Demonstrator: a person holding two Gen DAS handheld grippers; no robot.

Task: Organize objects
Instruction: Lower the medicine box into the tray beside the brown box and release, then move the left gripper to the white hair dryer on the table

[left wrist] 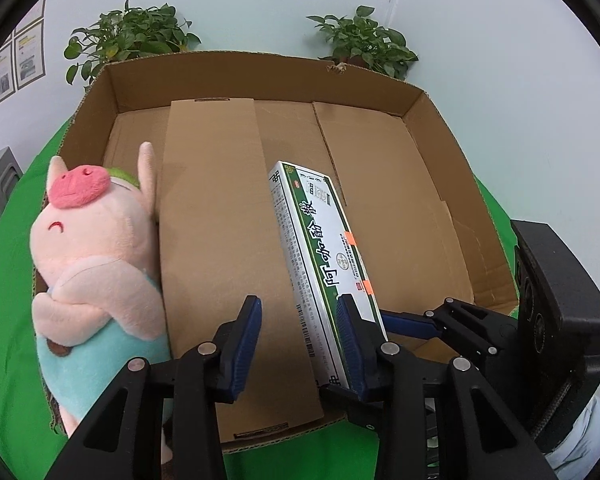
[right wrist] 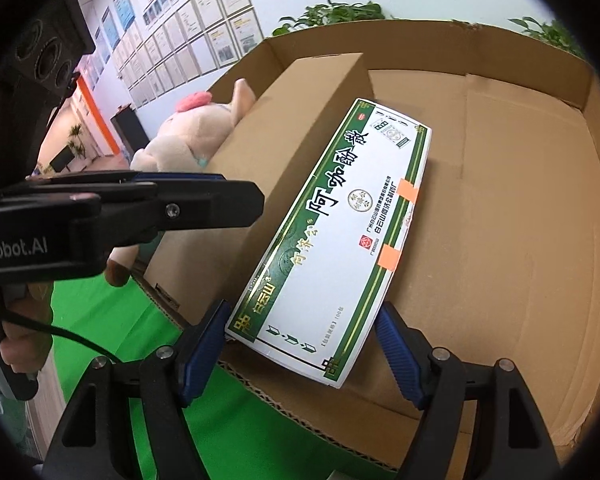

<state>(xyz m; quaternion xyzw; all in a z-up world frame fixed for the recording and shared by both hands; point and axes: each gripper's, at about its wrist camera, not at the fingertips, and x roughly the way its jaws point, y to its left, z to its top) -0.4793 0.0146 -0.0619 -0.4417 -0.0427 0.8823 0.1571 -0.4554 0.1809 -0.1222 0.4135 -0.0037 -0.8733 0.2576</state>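
I see the medicine box lying inside the cardboard tray, long axis running from near edge toward far wall. My right gripper straddles its near end, spread; left gripper spread, empty.

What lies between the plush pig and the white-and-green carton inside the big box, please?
A tall brown cardboard divider lies between the plush pig and the carton, as the left wrist view shows best. The pig leans against it.
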